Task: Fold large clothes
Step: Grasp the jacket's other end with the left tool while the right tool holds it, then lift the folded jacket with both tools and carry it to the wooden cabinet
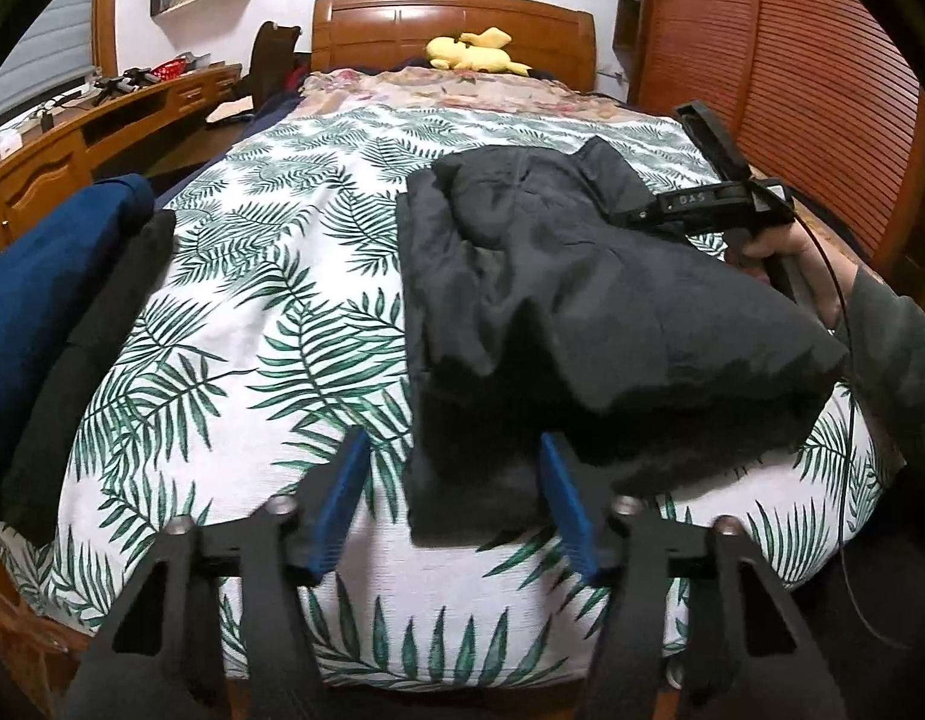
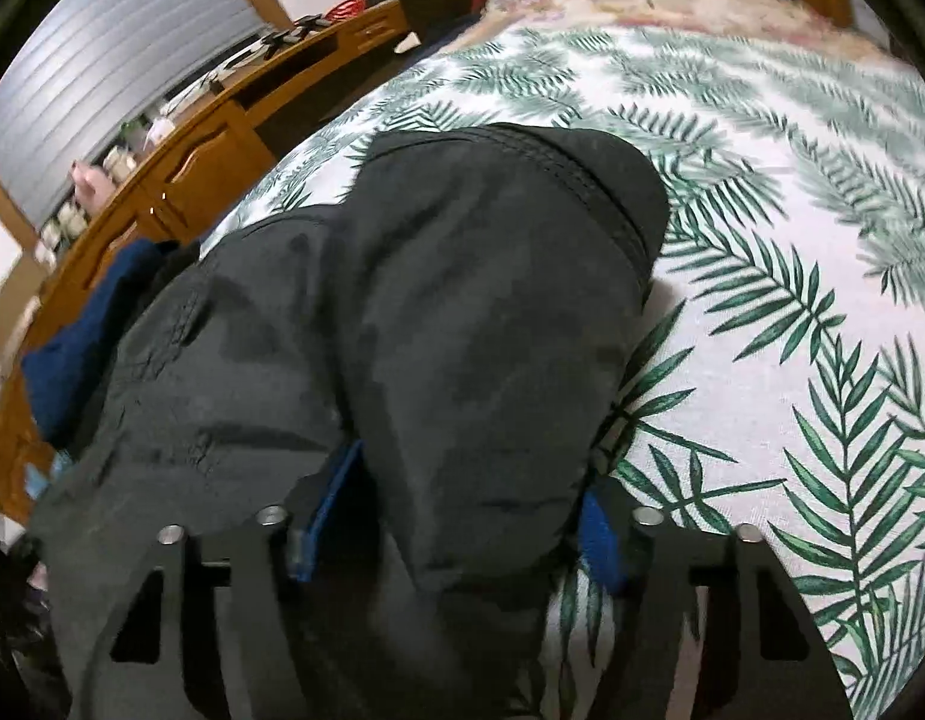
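A dark grey jacket [image 1: 582, 300] lies partly folded on the leaf-print bedspread [image 1: 270, 312], right of the bed's middle. My left gripper [image 1: 453, 504] is open, its blue pads [image 1: 342, 498] either side of the jacket's near left corner, just above the bed's front edge. In the right wrist view the jacket [image 2: 438, 324] fills the centre and bulges up between the fingers of my right gripper [image 2: 462, 516]. The blue pads [image 2: 333, 498] stand wide apart with cloth between them. The right gripper body also shows in the left wrist view [image 1: 720, 198], at the jacket's far right side.
A folded navy garment [image 1: 48, 300] and a black one [image 1: 84, 360] lie along the bed's left edge. A yellow plush toy [image 1: 474, 51] sits by the wooden headboard. A wooden desk [image 1: 102, 126] runs along the left, a slatted wardrobe [image 1: 792, 90] on the right.
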A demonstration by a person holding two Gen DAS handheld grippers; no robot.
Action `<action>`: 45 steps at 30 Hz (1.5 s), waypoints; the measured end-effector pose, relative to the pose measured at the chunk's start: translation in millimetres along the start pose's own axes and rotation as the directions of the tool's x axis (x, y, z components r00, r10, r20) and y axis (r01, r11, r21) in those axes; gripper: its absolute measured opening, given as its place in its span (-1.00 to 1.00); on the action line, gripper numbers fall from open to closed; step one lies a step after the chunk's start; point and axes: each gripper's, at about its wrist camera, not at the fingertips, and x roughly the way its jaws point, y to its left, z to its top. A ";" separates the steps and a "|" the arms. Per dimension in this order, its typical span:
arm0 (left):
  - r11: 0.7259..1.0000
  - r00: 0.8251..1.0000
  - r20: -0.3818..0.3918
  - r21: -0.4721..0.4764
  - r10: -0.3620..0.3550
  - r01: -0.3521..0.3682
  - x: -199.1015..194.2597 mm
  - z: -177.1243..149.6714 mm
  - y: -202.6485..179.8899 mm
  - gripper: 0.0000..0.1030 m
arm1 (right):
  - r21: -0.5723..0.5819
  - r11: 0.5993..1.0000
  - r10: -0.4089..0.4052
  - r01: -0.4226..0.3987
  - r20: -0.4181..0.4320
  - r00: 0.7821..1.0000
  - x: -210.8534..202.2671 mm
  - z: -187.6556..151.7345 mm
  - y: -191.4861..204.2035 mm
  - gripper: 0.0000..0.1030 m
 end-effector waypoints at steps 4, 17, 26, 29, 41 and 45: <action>1.000 1.000 -0.019 0.006 0.002 -0.002 2.5 -1.5 -2.7 -0.22 | -0.046 0.999 -0.015 0.015 0.013 1.000 -5.9 -2.3 4.3 -0.22; 0.999 0.999 -0.035 -0.047 0.010 -0.012 3.5 -8.0 15.7 -0.22 | 0.001 0.999 -0.045 0.045 0.006 0.999 -40.6 -24.0 -21.6 -0.14; 0.999 0.999 -0.050 -0.036 0.013 -0.015 11.4 -7.8 12.2 -0.22 | 0.081 0.997 -0.019 0.018 0.011 1.000 -5.6 -17.9 -28.9 0.34; 0.999 0.999 -0.051 -0.038 0.012 -0.014 13.2 -6.9 11.6 -0.22 | 0.082 0.996 -0.025 0.024 0.012 1.000 -2.8 -17.4 -28.0 0.34; 0.998 0.998 0.047 -0.041 -0.043 0.045 -6.6 -4.8 8.8 -0.79 | 0.056 0.998 -0.036 0.029 0.136 0.990 -42.3 -19.3 -16.0 -0.47; 0.996 0.993 0.096 -0.055 -0.064 0.070 -17.0 1.4 13.2 -0.82 | 0.018 0.998 -0.067 0.065 0.223 0.972 -64.0 -17.0 6.1 -0.52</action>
